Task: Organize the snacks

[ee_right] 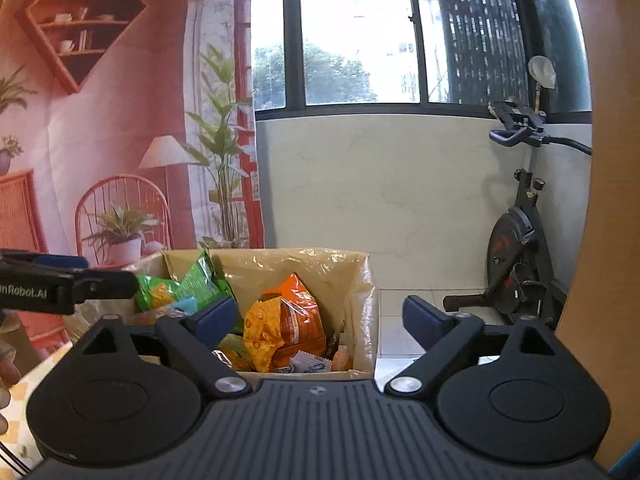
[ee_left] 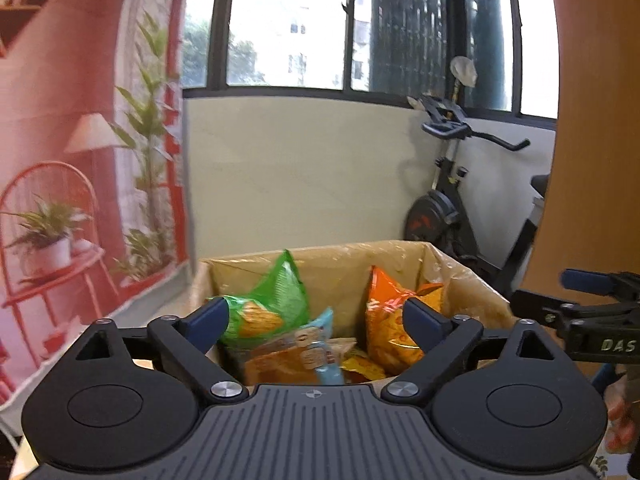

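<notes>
Inside box (ee_left: 472,276): green (ee_left: 276,300) & orange bags (ee_left: 388,320)

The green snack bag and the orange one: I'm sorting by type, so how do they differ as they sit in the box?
The green snack bag leans at the box's left side; the orange snack bag stands nearer the right. The green bag's upper part looks crumpled and tilted, whereas the orange bag sits more upright. Both are in the lined cardboard box, and no fingers touch either.
</notes>
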### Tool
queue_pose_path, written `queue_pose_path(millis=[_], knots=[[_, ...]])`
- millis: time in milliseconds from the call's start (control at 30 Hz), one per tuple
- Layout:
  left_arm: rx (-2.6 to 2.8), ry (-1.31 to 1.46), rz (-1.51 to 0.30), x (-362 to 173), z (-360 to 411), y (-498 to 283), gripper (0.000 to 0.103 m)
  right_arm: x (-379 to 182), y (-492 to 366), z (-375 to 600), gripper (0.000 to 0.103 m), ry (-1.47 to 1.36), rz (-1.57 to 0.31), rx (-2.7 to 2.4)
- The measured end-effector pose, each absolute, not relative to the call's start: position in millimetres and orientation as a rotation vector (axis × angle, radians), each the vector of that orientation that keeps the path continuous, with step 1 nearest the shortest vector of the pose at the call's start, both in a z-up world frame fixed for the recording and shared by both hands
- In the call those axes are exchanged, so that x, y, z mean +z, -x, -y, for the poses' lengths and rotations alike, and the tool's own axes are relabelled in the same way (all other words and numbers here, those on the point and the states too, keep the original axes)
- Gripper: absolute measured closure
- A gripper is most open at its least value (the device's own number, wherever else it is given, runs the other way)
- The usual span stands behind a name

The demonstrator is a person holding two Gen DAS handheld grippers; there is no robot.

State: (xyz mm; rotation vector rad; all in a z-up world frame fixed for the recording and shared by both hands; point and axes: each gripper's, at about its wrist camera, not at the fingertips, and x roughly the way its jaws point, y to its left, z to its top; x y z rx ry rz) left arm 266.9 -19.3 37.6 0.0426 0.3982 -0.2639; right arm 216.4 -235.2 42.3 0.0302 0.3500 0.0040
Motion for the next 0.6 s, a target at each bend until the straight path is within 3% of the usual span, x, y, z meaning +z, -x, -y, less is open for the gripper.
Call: queue_pose_path(millis=[100,600], knots=[[-0.228,-0.038,-0.392,44,11,-255,0.007,48,-204,231,0.0,-0.036,-0.335,-0.007],[-0.093,-0.045,-0.319,89,-19,-167,0.006,87,-134,193,0.0,-0.067,-0.302,-0.035]])
